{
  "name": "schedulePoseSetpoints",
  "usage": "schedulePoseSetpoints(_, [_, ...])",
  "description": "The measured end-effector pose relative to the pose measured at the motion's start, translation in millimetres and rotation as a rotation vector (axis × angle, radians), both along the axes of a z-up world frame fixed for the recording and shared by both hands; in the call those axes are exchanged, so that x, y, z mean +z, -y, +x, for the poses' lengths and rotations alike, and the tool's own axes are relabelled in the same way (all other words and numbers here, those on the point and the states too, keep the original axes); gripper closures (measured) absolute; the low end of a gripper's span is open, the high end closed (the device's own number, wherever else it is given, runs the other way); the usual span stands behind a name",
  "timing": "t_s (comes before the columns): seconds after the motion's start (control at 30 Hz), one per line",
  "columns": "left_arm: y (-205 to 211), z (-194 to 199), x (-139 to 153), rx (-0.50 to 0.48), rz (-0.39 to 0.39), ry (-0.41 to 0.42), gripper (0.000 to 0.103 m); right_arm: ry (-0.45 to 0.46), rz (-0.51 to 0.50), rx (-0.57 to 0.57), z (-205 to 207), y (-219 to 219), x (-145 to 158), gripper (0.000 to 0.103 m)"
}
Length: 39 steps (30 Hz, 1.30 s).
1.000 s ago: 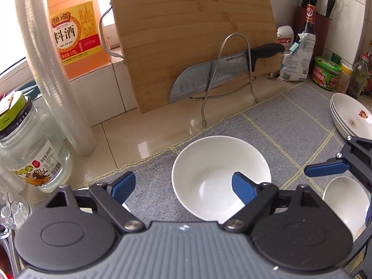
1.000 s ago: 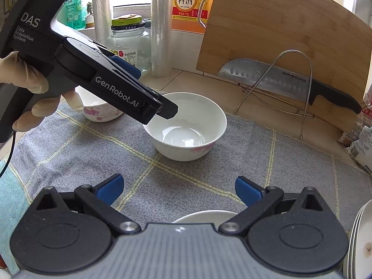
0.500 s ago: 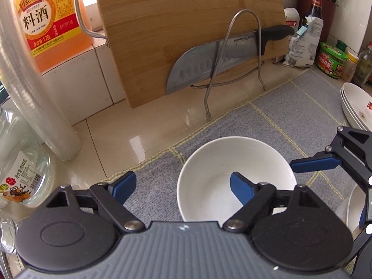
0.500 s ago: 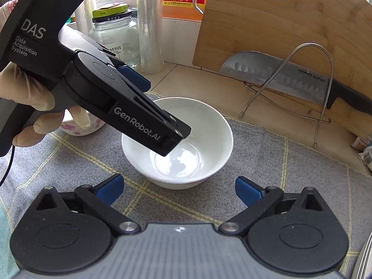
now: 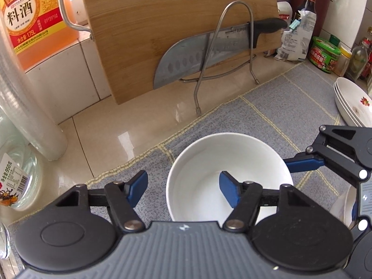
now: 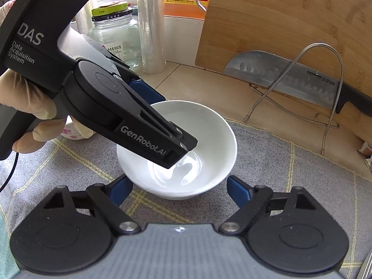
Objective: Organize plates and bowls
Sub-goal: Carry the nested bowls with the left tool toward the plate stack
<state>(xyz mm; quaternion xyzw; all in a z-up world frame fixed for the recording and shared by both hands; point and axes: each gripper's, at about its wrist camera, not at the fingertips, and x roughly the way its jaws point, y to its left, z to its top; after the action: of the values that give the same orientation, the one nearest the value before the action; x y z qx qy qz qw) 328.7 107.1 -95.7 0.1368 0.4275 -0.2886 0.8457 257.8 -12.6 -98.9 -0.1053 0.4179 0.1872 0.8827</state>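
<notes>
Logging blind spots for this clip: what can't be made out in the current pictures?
- Right wrist view: small white flower-printed bowl, mostly hidden behind the gloved left hand.
- Left wrist view: stack of white plates, cut off by the right edge.
- Left wrist view: clear glass jar, cut off by the left edge; its label's small print is unreadable.

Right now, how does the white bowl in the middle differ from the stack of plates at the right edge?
The bowl is deep; the plates are shallow. The bowl is plain white inside; the top plate bears a red flower print. The bowl stands alone; the plates are stacked. The left gripper, whose jaws have just been closing, straddles the bowl's rim without pressing it; nothing touches the plates. Both are white.
</notes>
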Motion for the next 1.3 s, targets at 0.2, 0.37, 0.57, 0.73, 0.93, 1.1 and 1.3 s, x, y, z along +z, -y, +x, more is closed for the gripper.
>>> schedulePoseSetpoints(0.2, [1.7,0.2,-0.2,-0.023,-0.003,-0.010,0.044,0.009,-0.008,0.007,-1.0,-1.6,0.6,0.015])
schedulePoseSetpoints(0.37, [3.4,1.6,-0.4,-0.039,-0.005,-0.018,0.048,0.018,-0.008,0.014,-2.5,-2.7,1.8,0.016])
schedulePoseSetpoints(0.57, [8.3,-1.6,-0.2,-0.067,-0.009,-0.017,0.051,0.018,-0.007,0.013,-2.6,-3.7,3.3,0.016])
schedulePoseSetpoints(0.73, [7.9,-1.7,0.5,-0.072,-0.010,-0.018,0.051,0.018,-0.010,0.011,-3.1,-3.7,3.7,0.017])
schedulePoseSetpoints(0.93, [8.4,-5.3,2.6,-0.079,-0.008,-0.011,0.051,0.014,-0.013,0.010,-4.5,-4.2,4.0,0.017])
schedulePoseSetpoints(1.1, [8.2,-11.9,8.4,-0.082,-0.008,0.001,0.051,0.023,-0.023,0.015,-8.9,-4.9,8.4,0.017])
schedulePoseSetpoints(1.3, [7.0,-26.1,21.6,-0.083,-0.009,0.020,0.051,0.040,-0.029,0.029,-20.1,-5.0,18.1,0.017])
